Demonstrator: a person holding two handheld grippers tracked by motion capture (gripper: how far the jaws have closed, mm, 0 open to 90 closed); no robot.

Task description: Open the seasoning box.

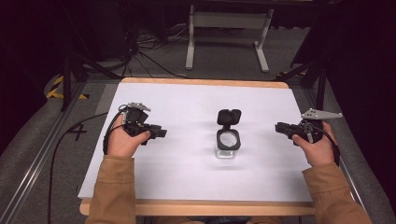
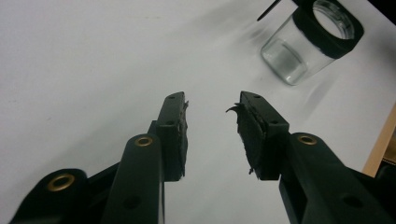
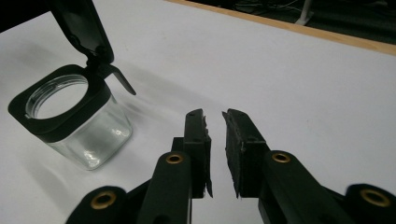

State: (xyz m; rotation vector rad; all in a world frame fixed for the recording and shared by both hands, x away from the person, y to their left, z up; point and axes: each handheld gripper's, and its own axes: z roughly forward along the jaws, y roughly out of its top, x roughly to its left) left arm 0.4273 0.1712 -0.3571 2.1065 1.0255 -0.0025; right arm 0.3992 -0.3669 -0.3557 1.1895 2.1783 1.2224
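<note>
On the left, the left gripper [image 1: 156, 132] hovers low over the white tabletop [image 1: 187, 100], held in the person's left hand [image 1: 122, 140]. Its jaws stand moderately apart with nothing between them, as the left gripper view shows plainly, and they point to the right, toward the middle of the sheet.

There, at centre, stands the glass jar [image 1: 228, 144]: a small, square-shouldered clear jar, upright, with a black collar around its mouth and a black hinged lid [image 1: 229, 116] flipped open and leaning back toward the far edge. From the left gripper view the jar [image 2: 306, 44] sits ahead and off to the right of the jaws, well apart from them. Through the glass it looks empty; the mouth is a clear ring and nothing shows on the bottom.

Over on the right, the right gripper [image 1: 281, 127] rests in the right hand [image 1: 317, 147], aimed left at the jar. Its jaws leave only a narrow gap, again gripping nothing. In the right gripper view the jar [image 3: 74, 123] stands ahead and to the left, with the raised lid [image 3: 84, 28] above it.

My read: the right gripper looks a touch nearer, and the lid's hinge sits on the far side, so closing it means reaching over the mouth and swinging the lid forward and down.
</note>
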